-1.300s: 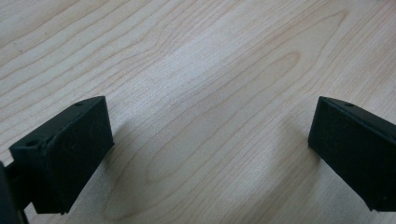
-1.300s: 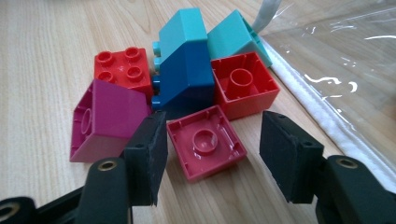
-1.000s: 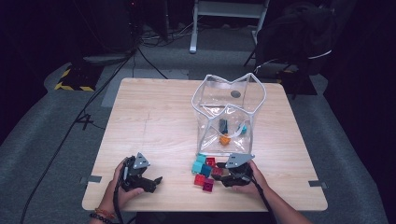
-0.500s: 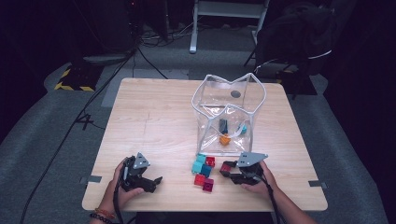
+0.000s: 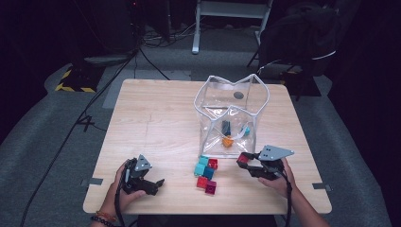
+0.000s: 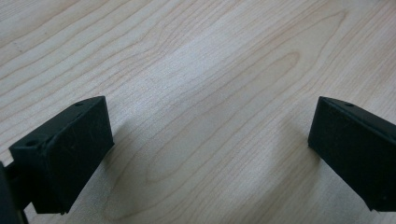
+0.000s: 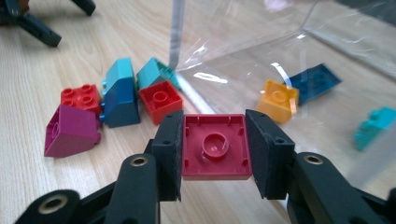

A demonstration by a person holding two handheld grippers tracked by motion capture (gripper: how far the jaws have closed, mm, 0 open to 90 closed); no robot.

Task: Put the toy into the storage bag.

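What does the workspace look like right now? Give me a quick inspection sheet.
Surface: wooden table, bare at left.
Job's things: red brick clamped in the right claw; clear bag stands open holding orange, blue and teal bricks.
Clutter: loose pile of bricks in front of the bag.
Grippers: left claw open over bare wood; right claw shut on the red brick beside the bag.
Cables: black cables on the floor at left.
Surroundings: dark room, chair behind the table.
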